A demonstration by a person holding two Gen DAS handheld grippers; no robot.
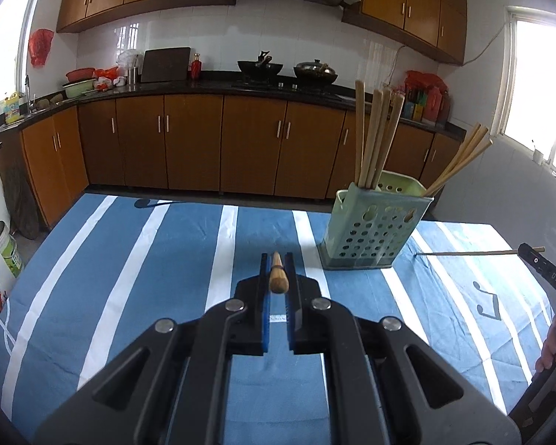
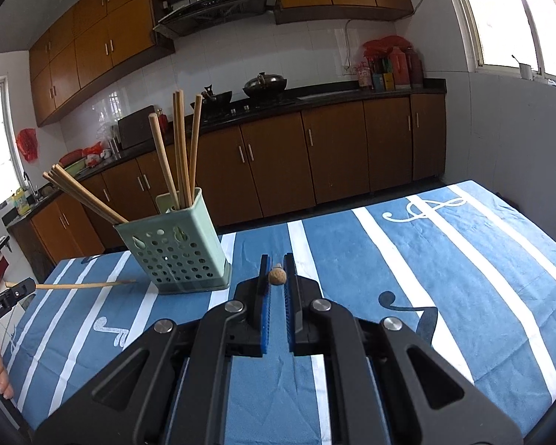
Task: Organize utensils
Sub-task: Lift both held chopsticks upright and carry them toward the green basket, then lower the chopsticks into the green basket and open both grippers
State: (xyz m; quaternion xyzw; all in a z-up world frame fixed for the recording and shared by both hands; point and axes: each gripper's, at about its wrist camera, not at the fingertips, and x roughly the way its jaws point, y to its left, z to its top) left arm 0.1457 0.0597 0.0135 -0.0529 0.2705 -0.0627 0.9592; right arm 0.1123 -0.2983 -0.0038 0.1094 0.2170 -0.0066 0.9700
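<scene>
A pale green perforated holder [image 1: 374, 226] stands on the blue striped tablecloth [image 1: 166, 244], with several wooden chopsticks [image 1: 374, 137] upright or leaning in it. My left gripper [image 1: 277, 263] is shut on a wooden chopstick [image 1: 277, 276], seen end-on, left of the holder. My right gripper [image 2: 277, 265] is shut on another chopstick [image 2: 277, 276], seen end-on, right of the holder [image 2: 174, 244]. Each gripper's chopstick shows in the other view, level above the cloth with its tip near the holder's base [image 1: 470, 253] [image 2: 85, 285].
The table's far edge [image 1: 241, 198] faces brown kitchen cabinets [image 1: 192, 141] and a dark counter with woks [image 1: 259, 68]. A bucket [image 1: 5, 244] stands off the table's left side. Windows are on both sides.
</scene>
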